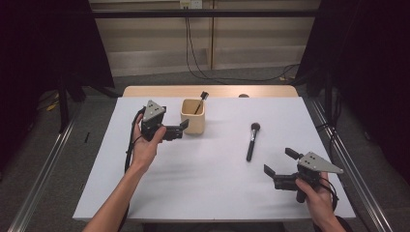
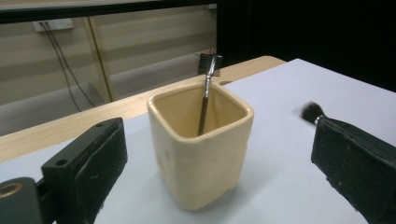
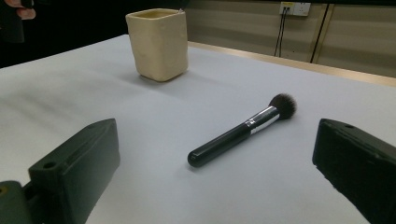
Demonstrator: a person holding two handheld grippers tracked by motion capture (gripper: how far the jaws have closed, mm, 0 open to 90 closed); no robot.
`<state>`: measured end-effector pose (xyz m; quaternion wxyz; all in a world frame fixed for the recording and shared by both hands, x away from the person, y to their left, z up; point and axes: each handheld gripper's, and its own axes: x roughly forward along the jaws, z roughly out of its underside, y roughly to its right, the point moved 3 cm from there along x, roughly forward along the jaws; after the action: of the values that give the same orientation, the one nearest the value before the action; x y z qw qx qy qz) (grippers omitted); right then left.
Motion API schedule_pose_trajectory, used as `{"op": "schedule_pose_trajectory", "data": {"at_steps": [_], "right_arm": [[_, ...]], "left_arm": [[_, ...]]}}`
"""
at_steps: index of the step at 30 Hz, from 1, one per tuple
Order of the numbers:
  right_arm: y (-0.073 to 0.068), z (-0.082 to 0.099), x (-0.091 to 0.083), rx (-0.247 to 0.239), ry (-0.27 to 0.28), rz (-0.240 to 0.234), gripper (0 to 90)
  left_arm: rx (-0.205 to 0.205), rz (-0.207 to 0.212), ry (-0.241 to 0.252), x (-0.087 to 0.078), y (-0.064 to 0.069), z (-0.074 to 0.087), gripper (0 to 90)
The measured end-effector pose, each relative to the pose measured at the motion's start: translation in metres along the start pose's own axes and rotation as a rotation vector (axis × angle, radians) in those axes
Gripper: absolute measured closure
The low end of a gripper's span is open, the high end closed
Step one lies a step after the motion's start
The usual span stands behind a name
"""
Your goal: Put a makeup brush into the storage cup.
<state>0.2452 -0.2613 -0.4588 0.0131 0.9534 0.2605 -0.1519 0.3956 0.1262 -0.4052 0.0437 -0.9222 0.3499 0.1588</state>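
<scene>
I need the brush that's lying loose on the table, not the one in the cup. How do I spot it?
Start at the white table and find the cream square cup near its far edge. Right of the cup, the makeup brush lies flat on the bare surface. It has a thick black handle, silver collar and dark fluffy head, unlike the thin comb-tipped brush standing in the cup.

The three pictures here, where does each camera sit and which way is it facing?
High view: above the person's side, looking forward and down on the table; both forearms, left gripper and right gripper show.
Left gripper view: rides on that gripper, facing the cream cup holding a small brush; its two black jaws stand wide apart.
Right gripper view: rides on that gripper, facing the makeup brush; its jaws stand apart.
All three share the cup.
</scene>
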Motion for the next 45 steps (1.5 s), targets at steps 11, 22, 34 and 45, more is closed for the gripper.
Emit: {"op": "schedule_pose_trajectory", "data": {"at_steps": [11,22,34,45], "right_arm": [[0.001,0.000,-0.001,-0.001,-0.001,0.004,0.3],[-0.001,0.000,0.000,-0.002,-0.003,0.000,0.3],[0.000,0.000,0.001,-0.004,-0.003,-0.002,0.3],[0.002,-0.001,0.003,0.015,-0.002,0.013,0.3]], "left_arm": [[-0.018,-0.027,0.036,-0.030,-0.004,0.014,3.8],[-0.006,-0.009,0.034,-0.061,0.005,0.028,1.8],[-0.055,-0.034,0.067,-0.097,0.004,0.052,1.7],[-0.061,-0.061,0.064,-0.128,0.010,0.070,2.1]]}}
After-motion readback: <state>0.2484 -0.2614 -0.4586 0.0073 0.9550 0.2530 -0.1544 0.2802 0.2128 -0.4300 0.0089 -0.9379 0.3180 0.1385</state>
